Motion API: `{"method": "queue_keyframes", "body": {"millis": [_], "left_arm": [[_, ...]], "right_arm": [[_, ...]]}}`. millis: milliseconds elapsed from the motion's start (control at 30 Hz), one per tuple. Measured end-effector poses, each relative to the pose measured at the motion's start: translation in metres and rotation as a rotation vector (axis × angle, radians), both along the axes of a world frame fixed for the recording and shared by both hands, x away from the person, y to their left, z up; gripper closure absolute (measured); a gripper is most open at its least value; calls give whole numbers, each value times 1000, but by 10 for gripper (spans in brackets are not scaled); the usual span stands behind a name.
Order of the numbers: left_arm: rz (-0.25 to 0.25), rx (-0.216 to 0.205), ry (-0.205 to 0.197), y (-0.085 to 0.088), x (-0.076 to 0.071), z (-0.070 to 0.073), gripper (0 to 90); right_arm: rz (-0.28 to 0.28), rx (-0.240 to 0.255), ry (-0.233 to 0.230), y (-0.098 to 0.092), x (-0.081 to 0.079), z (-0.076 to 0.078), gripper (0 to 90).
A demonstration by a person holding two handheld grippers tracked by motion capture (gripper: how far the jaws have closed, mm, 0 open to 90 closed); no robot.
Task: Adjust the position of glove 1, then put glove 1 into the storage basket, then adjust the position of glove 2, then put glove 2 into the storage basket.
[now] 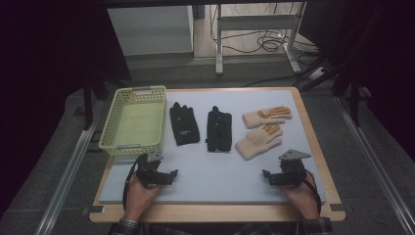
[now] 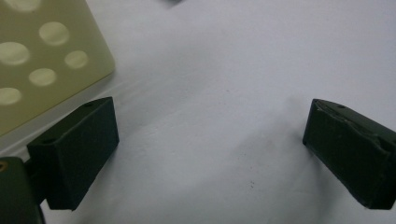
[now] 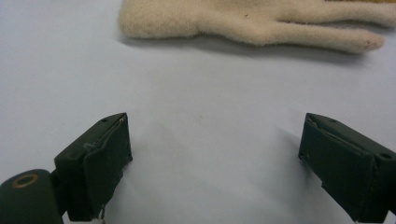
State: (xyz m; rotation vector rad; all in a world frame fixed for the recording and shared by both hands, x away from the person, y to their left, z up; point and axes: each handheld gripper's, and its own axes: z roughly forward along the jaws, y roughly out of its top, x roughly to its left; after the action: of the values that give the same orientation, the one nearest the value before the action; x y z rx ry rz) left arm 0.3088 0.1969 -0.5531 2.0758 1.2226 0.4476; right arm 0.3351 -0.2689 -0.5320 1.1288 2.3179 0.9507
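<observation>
No text, label, brand or number can be read anywhere.

Dim overall, dark edges, soft close-up focus.

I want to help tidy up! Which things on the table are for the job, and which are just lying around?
For the job, most likely:
cream gloves, nearest the open right gripper
black gloves
yellow-green basket, beside the open left gripper

Just lying about:
cables on the floor
white desk frame behind the table

A person's hands rest low and well apart, left gripper (image 1: 169, 175) and right gripper (image 1: 266, 176) both gaping, jaws empty.
</observation>
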Motion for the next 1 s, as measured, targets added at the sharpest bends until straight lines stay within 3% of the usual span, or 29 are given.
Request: {"method": "queue_keyframes", "body": {"millis": [767,1000], "left_arm": [[-1,-1,-4,0,0,0,41],[-1,-1,-5,0,0,0,42]], "right_arm": [[0,2,1,0,0,0,95],[-11,16,0,-3,0,1,140]]}}
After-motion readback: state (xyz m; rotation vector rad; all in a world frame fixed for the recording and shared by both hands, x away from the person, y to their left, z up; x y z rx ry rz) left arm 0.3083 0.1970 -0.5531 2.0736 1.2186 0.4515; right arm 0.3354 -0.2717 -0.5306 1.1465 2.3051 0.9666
